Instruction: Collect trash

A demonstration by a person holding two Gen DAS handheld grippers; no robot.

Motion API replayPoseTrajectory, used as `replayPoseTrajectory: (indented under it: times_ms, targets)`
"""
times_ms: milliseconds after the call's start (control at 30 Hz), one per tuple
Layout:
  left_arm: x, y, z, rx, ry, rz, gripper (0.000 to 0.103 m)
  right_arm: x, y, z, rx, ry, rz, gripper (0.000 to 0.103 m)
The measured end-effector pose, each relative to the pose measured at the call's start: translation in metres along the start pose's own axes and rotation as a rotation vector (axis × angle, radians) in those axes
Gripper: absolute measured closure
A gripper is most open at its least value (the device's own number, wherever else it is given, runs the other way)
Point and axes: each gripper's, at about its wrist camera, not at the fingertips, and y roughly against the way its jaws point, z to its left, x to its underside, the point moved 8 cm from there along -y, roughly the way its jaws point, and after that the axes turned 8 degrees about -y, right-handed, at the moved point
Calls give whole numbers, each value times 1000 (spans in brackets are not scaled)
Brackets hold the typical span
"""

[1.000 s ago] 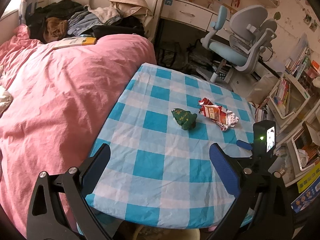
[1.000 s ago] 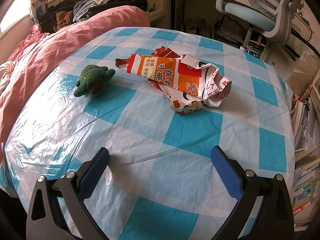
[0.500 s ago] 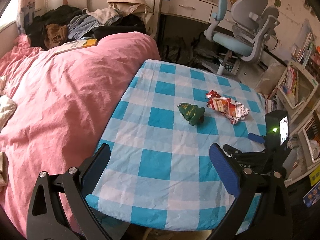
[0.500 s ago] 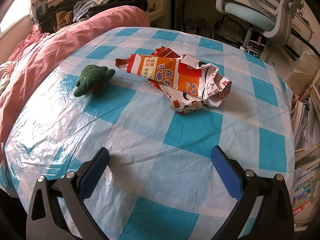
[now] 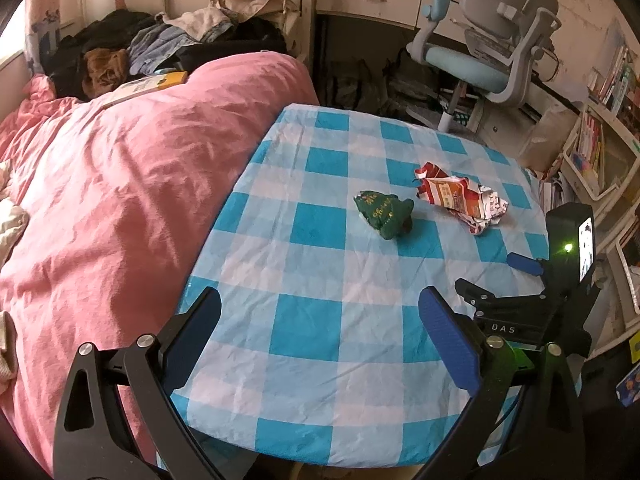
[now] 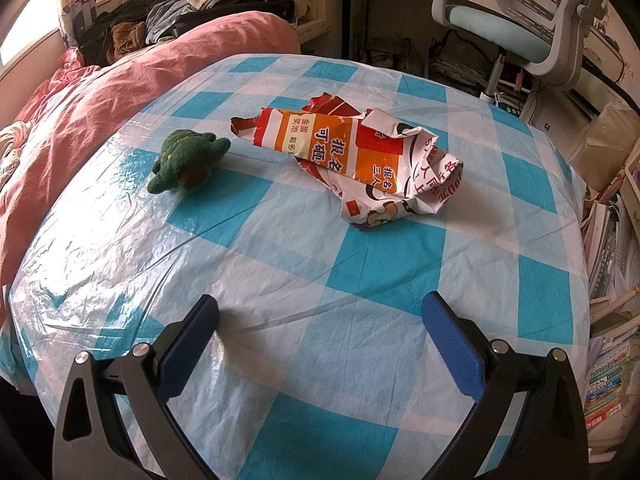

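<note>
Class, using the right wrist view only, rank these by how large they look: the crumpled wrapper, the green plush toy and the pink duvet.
1. pink duvet, largest though farther off and cut by the frame.
2. crumpled wrapper.
3. green plush toy, smallest, about as near as the wrapper.

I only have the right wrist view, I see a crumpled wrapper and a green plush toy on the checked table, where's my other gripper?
Observer: The left gripper hangs open over the table's near edge, nothing between its fingers.
Operator: Can it see my right gripper?
Observer: Yes, the right gripper shows at the table's right side, behind the wrapper, its device's green light lit.
Operator: Anything on the toy I can't read?
Observer: The left view shows yellow embroidered lettering on the green plush toy; too small to read.
Operator: What's on the bed?
Observer: A yellow book lies on the pink duvet near the clothes pile.
</note>
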Motion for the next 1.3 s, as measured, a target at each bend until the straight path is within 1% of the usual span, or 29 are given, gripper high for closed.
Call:
replayPoseTrajectory:
  times_ms: [467,1033,1167,1300]
  targets:
    - [-6,-12,-13,-33,-49,17,7,0,0,-1,0,0,0,6]
    - [-7,-27,-41,-84,-196,34,7,0,0,0,0,0,0,6]
    - [-7,-29,-42,-80,-197,37,7,0,0,1,1,1,1,6]
    - [-10,-35,-46,-59,-195,51,7,0,0,2,1,-1,-1,6]
